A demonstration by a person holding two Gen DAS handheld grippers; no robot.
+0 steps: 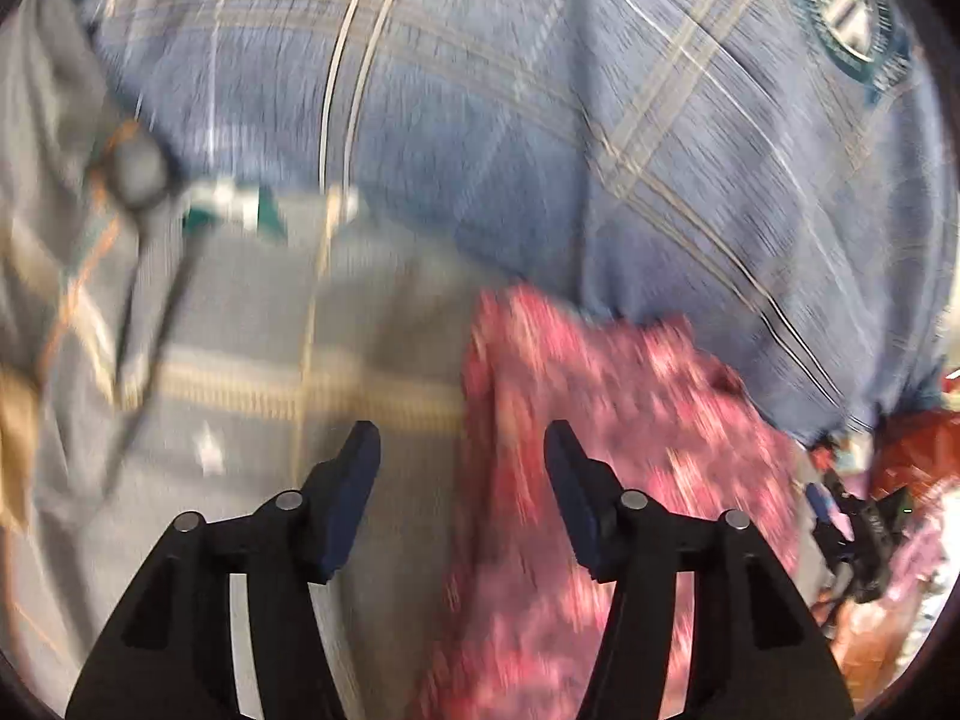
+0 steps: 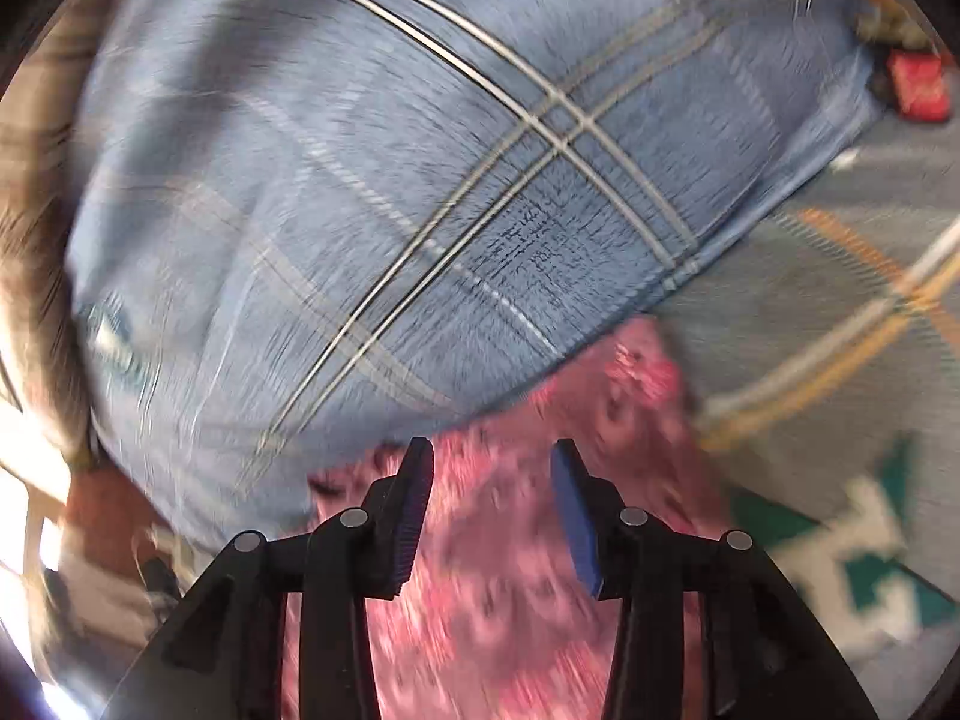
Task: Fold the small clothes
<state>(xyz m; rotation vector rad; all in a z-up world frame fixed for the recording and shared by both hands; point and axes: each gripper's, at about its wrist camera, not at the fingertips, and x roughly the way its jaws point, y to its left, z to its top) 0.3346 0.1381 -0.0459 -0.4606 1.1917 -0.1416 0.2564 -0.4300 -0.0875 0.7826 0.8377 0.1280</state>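
here pink garment [image 2: 510, 570] lies beneath right claw [image 2: 492, 456]

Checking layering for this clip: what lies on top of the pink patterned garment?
A blue plaid cloth overlaps the pink patterned garment's far edge; how far the garment runs beneath is hidden.

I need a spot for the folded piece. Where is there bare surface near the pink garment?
Free: the grey patterned cover left of the pink garment, below the blue plaid cloth. Crowded: the far right, with the red clutter.
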